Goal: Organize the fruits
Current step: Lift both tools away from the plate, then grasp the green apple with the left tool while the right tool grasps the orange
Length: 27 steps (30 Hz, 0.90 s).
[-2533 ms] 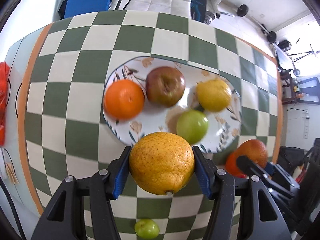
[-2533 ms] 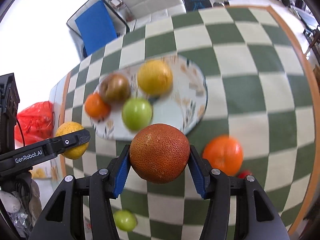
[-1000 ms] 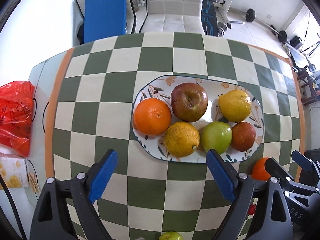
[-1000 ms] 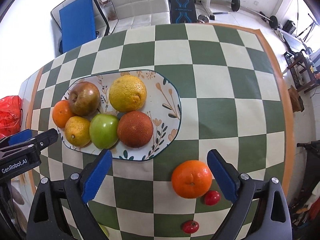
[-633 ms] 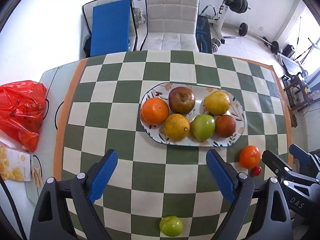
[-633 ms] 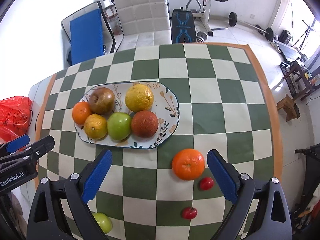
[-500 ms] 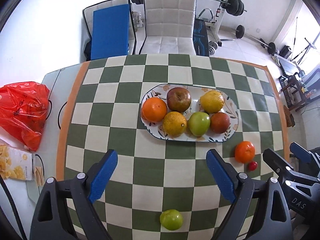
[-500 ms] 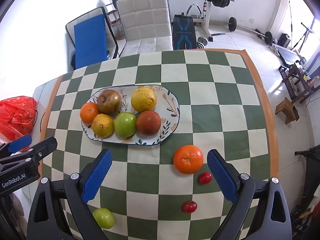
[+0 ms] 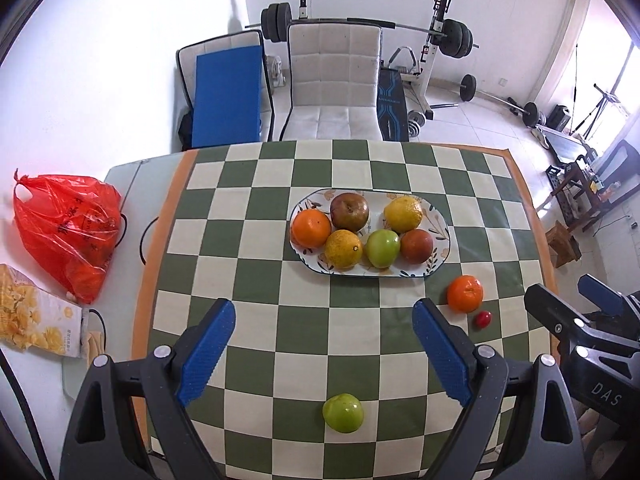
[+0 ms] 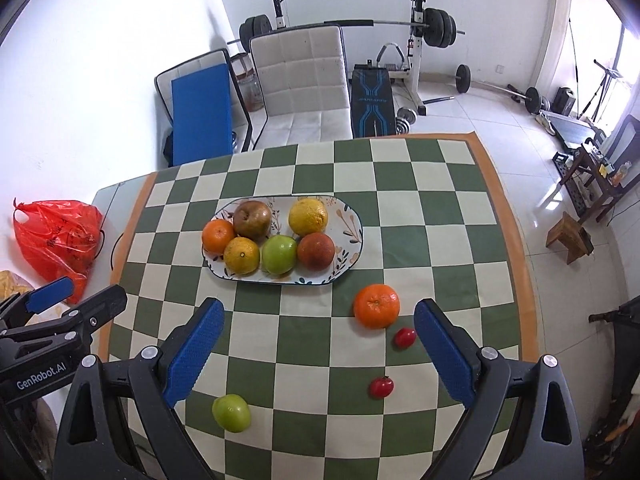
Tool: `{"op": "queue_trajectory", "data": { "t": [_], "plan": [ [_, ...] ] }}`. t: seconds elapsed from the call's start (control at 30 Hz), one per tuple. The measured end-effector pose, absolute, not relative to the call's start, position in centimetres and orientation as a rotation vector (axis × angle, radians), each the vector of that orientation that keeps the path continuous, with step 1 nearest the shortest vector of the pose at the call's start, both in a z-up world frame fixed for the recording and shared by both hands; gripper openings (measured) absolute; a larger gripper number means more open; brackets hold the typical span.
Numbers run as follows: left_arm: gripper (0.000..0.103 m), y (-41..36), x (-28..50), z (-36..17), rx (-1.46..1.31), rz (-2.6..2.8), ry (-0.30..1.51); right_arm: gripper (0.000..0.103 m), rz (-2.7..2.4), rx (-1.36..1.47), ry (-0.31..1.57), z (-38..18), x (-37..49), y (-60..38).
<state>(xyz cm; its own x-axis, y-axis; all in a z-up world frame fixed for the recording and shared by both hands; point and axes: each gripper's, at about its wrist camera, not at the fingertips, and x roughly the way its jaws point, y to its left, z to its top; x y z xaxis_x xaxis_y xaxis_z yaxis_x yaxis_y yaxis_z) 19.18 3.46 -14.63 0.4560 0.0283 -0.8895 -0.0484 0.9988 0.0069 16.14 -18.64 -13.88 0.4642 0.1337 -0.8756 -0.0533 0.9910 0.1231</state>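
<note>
An oval flowered plate [image 9: 440, 246] [image 10: 352, 240] on the checked tablecloth holds several fruits: an orange, a brown apple, a yellow citrus, a yellow-orange one, a green apple and a dark red orange. Loose on the cloth lie an orange [image 9: 464, 293] [image 10: 376, 305], a green apple [image 9: 343, 413] [image 10: 231, 413] and two small red tomatoes [image 10: 405, 337] [image 10: 381, 386]. My left gripper [image 9: 323, 344] hangs open high above the cloth, nothing between its blue pads. My right gripper [image 10: 316, 340] is open too, empty, above the loose orange's left.
A red plastic bag [image 9: 68, 232] and a snack packet [image 9: 32, 320] lie on the bare table left of the cloth. Behind the table stand a white chair [image 9: 332, 88], a blue panel [image 9: 226, 96] and weight equipment. A small wooden stool [image 10: 568, 236] stands on the floor, right.
Both grippers have risen and pulled back from the plate, both staying open and empty. More of the table and room shows now, including the green apple and the tomatoes.
</note>
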Motion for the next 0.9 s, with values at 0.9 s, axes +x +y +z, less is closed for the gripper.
{"op": "queue_trajectory", "data": {
  "t": [0.9],
  "plan": [
    [0.103, 1.4, 16.5, -35.9, -0.12, 0.003, 1.753, 0.098, 0.082, 0.283, 1.401, -27.0, 15.1, -24.2]
  ]
}}
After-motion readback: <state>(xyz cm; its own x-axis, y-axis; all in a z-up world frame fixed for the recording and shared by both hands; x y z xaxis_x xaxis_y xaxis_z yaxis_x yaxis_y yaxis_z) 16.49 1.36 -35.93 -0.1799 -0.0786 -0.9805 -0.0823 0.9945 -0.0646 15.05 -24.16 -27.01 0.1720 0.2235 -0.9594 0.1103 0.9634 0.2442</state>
